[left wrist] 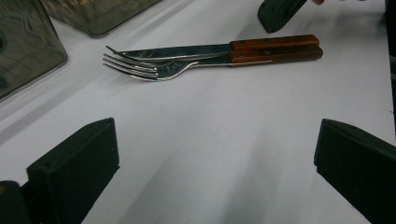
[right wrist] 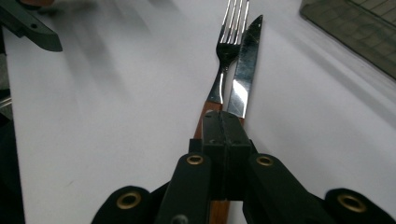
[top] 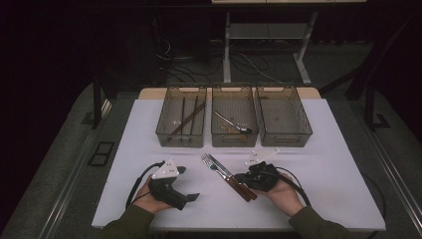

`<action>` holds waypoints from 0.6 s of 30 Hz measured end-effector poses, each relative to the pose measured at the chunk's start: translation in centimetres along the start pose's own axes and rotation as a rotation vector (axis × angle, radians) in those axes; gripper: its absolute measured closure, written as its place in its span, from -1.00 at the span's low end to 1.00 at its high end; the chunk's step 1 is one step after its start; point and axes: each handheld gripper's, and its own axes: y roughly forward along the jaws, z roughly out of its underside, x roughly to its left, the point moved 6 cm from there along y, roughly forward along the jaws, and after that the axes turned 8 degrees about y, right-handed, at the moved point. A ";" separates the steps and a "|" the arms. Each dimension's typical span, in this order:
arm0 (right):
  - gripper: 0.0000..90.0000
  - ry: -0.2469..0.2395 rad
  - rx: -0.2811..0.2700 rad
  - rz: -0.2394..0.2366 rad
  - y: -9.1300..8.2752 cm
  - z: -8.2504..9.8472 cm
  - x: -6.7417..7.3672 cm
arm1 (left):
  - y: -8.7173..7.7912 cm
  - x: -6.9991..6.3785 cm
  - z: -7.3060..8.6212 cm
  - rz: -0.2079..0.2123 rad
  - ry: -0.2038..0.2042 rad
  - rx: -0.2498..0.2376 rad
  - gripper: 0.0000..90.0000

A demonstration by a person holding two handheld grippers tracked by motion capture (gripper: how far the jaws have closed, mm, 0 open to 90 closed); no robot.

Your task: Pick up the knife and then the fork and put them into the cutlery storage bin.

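Note:
A fork (top: 209,162) and a knife (top: 222,169) with brown wooden handles lie side by side on the white table (top: 323,164), tips pointing toward the bins. My right gripper (top: 240,177) is shut with its jaws pressed together and nothing between them. In the right gripper view its tip (right wrist: 223,122) hovers just over the two handles, with the fork (right wrist: 229,42) and the knife (right wrist: 246,70) stretching ahead. My left gripper (top: 189,184) is open to the left of the cutlery. In the left gripper view its jaws (left wrist: 215,163) stand wide over bare table, facing the fork (left wrist: 140,70) and the knife (left wrist: 187,51).
Three clear grey bins stand in a row at the back of the table. The left bin (top: 164,117) holds dark chopsticks, the middle bin (top: 217,119) a spoon, and the right bin (top: 301,117) shows nothing inside. A cable loops from each gripper.

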 end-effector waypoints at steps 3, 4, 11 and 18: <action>1.00 -0.012 0.015 0.010 0.9 0.0 0.2 | 0.0 0.0 0.0 -0.001 -0.002 -0.004 -1.00; 1.00 -0.013 0.018 0.012 1.1 0.0 0.2 | 0.0 0.0 0.0 0.000 -0.002 -0.006 -1.00; 1.00 -0.043 0.025 0.042 1.8 0.0 0.5 | 0.0 0.0 0.0 0.001 -0.002 -0.006 -1.00; 1.00 -0.034 0.041 0.060 1.6 0.1 0.4 | 0.0 0.0 0.0 0.001 -0.002 -0.005 -1.00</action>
